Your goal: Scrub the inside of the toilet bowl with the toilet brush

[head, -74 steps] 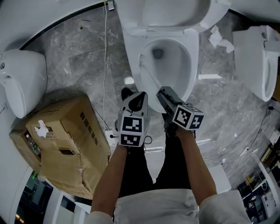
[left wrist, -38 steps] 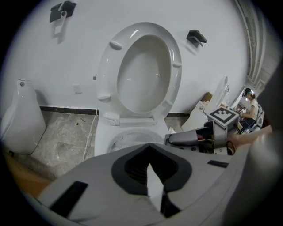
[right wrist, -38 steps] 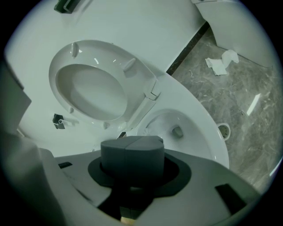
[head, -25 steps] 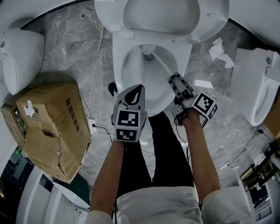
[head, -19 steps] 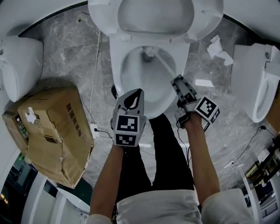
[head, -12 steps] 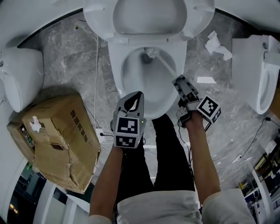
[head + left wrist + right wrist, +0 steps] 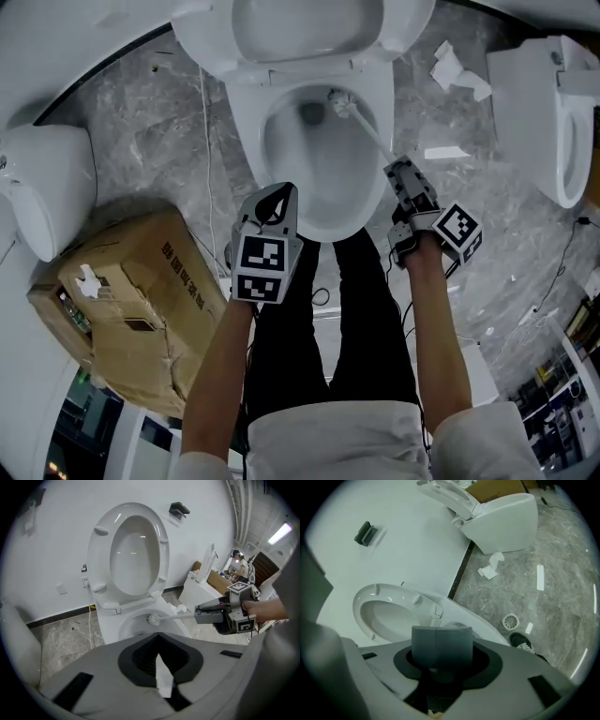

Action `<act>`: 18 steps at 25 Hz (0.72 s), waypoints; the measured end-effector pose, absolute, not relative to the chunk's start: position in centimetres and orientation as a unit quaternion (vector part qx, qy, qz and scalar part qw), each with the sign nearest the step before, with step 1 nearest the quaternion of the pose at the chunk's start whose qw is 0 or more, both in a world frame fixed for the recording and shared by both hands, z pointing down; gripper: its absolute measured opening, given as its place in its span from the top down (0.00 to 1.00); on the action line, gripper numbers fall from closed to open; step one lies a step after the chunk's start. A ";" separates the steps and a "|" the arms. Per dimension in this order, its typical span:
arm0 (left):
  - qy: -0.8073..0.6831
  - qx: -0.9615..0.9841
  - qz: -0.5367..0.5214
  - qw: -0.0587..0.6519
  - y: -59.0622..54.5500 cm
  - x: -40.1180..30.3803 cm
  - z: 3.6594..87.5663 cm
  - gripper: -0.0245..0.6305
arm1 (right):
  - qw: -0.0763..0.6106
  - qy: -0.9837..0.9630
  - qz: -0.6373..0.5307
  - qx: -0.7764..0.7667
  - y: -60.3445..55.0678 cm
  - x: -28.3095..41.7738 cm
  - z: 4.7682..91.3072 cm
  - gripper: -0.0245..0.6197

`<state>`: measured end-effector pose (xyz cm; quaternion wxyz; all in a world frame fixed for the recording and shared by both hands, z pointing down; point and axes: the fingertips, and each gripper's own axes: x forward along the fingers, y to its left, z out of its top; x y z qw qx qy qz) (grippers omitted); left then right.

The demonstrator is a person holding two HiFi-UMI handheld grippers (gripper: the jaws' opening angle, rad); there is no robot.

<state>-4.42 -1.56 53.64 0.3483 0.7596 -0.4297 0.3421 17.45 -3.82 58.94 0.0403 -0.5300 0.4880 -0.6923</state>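
The person stands facing the toilet bowl (image 7: 323, 183), whose seat (image 7: 309, 28) is raised against the wall. The right tool (image 7: 403, 176) is clamped on the grey grip end of the toilet brush (image 7: 366, 129). The white shaft runs from this tool diagonally across the right side of the rim and down into the bowl. The brush head (image 7: 152, 618) sits inside the bowl at the rear, near the right-hand inner wall and just beside the outlet. The left tool (image 7: 272, 202) is positioned over the front left edge of the bowl, apart from the brush. Its jaws are closed to a point and carry nothing. The bowl stands on a grey marble floor (image 7: 159, 141). A cardboard box (image 7: 131, 300) lies on the floor to the person's left. A second toilet (image 7: 553, 103) stands to the right, with crumpled paper (image 7: 455, 70) on the floor between it and the bowl.
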 end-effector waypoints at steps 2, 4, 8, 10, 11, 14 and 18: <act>-0.423 0.765 0.342 0.345 -1.2 -4.3 53.4 0.93 | 0.047 0.482 -0.690 -0.537 -3.1 17.9 58.8 0.67; -0.413 0.770 0.344 0.343 -0.7 -4.1 53.2 0.93 | 0.047 0.482 -0.685 -0.544 -2.3 18.2 58.6 0.67; -0.402 0.779 0.346 0.333 -0.5 -4.4 53.1 0.93 | 0.061 0.467 -0.682 -0.560 -1.0 18.8 58.5 0.67; -0.401 0.781 0.344 0.332 -0.1 -4.6 53.0 0.93 | 0.068 0.460 -0.679 -0.568 -0.2 19.0 58.5 0.67; -0.399 0.782 0.345 0.332 0.1 -4.7 53.0 0.93 | 0.074 0.459 -0.678 -0.570 0.0 19.0 58.4 0.67; -0.393 0.785 0.347 0.332 0.9 -5.2 52.9 0.93 | 0.090 0.446 -0.678 -0.577 1.3 19.2 58.2 0.67; -0.391 0.785 0.348 0.330 2.0 -6.0 52.7 0.93 | 0.092 0.426 -0.679 -0.591 3.2 19.9 58.0 0.67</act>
